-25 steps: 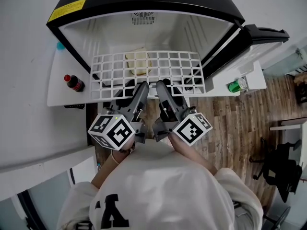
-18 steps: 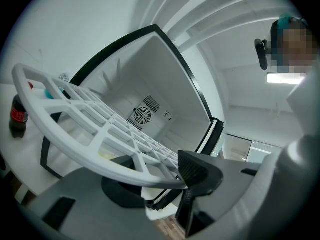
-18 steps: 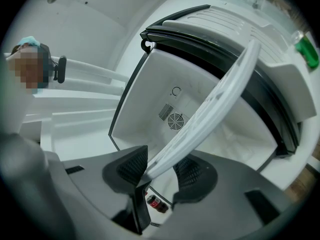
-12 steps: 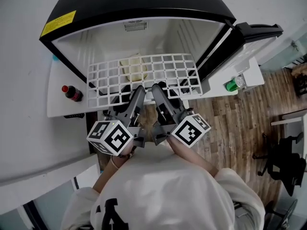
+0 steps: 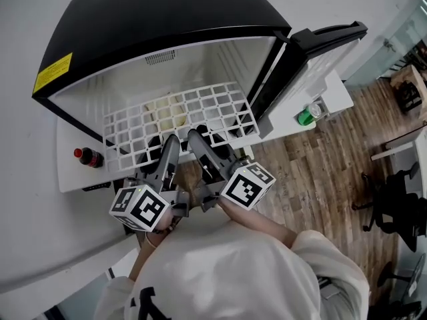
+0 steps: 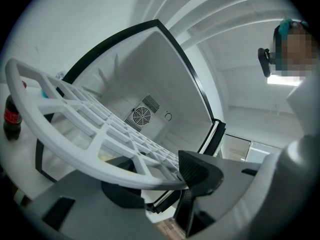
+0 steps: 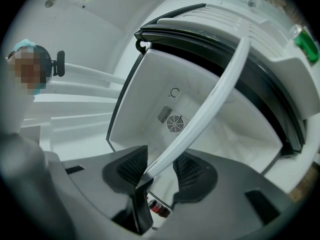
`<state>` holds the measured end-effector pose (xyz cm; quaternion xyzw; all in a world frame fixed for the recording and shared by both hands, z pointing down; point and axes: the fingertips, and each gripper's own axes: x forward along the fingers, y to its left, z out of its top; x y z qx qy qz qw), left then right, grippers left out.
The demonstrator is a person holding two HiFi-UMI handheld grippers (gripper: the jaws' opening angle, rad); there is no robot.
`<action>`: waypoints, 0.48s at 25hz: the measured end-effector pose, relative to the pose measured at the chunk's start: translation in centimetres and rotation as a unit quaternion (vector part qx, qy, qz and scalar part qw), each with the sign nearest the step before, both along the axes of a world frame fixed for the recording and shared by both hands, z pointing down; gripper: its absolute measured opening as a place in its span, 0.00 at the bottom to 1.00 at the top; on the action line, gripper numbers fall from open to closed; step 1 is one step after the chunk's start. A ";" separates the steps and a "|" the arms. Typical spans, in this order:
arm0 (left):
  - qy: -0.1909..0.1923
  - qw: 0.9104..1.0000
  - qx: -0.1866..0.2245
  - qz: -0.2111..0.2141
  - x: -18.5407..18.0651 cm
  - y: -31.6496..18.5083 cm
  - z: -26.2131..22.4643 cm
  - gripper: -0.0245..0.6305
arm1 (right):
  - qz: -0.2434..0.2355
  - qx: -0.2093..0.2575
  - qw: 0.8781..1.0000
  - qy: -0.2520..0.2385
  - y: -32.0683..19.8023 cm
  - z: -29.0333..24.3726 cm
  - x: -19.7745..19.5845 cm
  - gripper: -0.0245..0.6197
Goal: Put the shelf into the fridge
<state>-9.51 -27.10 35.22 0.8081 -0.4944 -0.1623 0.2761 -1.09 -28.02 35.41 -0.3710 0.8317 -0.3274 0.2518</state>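
Gripping the near rim of the white grid shelf [image 5: 179,117], the left hand-held gripper [image 5: 171,139] and the right hand-held gripper [image 5: 194,135] sit side by side, close together, about midway along that rim. In the left gripper view the rim [image 6: 90,155] runs across between the 2 jaws, and the ribbed pads [image 6: 192,170] close on it at a narrow gap. In the right gripper view the rim [image 7: 210,100] passes straight between both pads [image 7: 132,168], which press on it from either side.

Ahead of both hand-held grippers stands the open black-topped fridge [image 5: 153,19]. The shelf's far part is inside its white cavity, while the near edge sticks out toward the grippers. A round fan grille [image 7: 175,122] shows on the back wall beyond the jaws. Right of the right hand-held gripper the door [image 5: 313,79] swings open, carrying a green bottle [image 5: 306,116]. Left of the left hand-held gripper a cola bottle [image 5: 87,157] stands on a white surface [image 5: 67,175].
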 end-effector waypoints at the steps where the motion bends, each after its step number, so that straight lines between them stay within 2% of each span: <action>1: -0.001 1.000 -0.001 -0.001 0.0 -0.1 0.0 0.34 | 0.000 -0.001 1.000 0.000 -0.2 0.0 0.0 0.29; 12: 0.004 1.000 0.004 0.002 0.0 -1.0 -0.1 0.34 | 0.004 -0.001 1.000 0.001 -1.0 0.0 -0.1 0.29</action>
